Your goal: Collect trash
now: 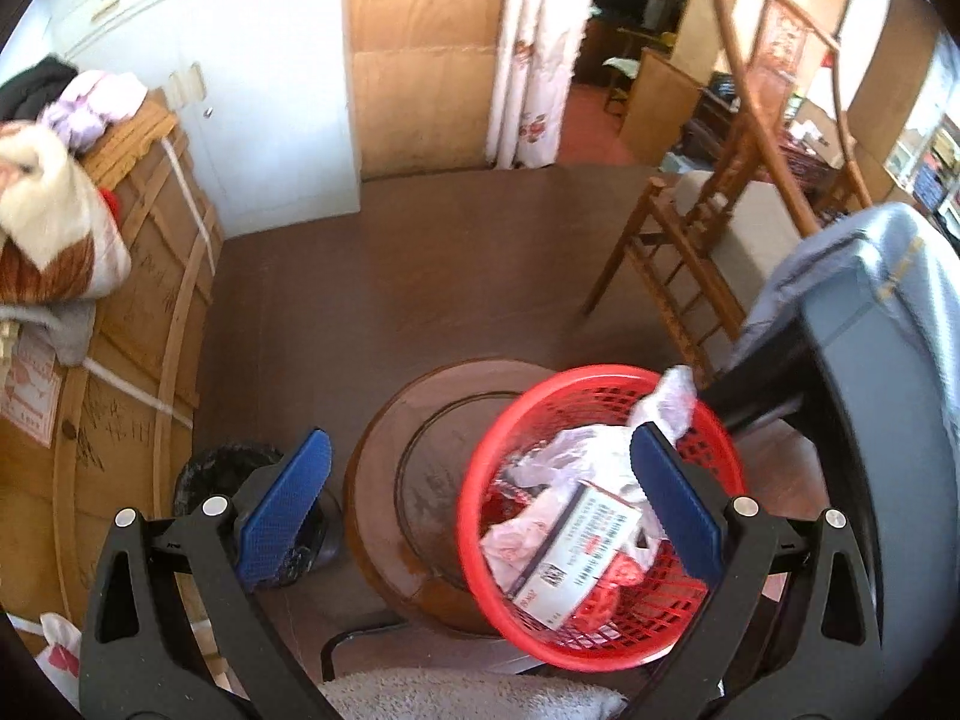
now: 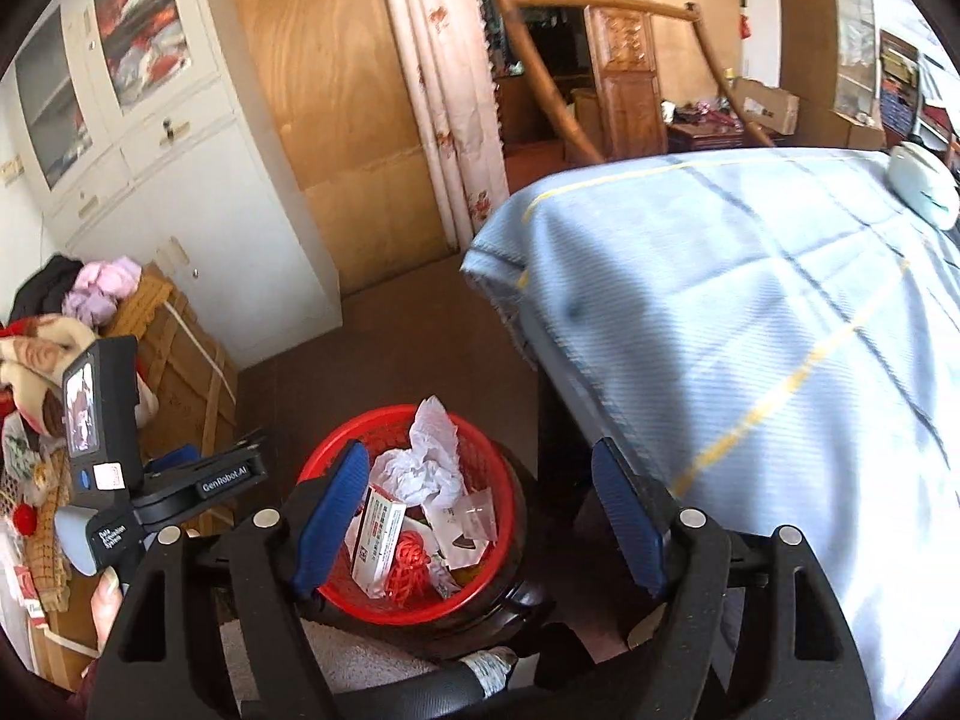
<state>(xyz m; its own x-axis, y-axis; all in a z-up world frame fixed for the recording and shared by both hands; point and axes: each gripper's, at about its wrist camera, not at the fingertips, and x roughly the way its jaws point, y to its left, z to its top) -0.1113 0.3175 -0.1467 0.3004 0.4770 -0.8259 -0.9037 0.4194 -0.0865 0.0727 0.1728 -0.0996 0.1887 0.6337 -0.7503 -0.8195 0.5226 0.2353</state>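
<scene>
A red mesh basket (image 1: 504, 444) sits on a round brown stool (image 1: 384, 420); it also shows in the right wrist view (image 2: 336, 438). It holds crumpled white paper (image 2: 429, 450), a white printed box (image 2: 378, 540), a red string bundle (image 2: 408, 564) and clear plastic wrappers (image 2: 474, 510). My left gripper (image 1: 480, 516) is open and empty, above the basket and stool. My right gripper (image 2: 480, 516) is open and empty, above the basket's right side. The left gripper's body (image 2: 114, 480) shows at the left of the right wrist view.
A table under a light blue cloth (image 2: 750, 330) stands right of the basket. A wooden chair (image 1: 690, 252) is behind it. A black bin (image 1: 222, 474) sits left of the stool. Cardboard boxes (image 1: 138, 312) with blankets line the left wall. White cabinets (image 2: 180, 180) stand behind.
</scene>
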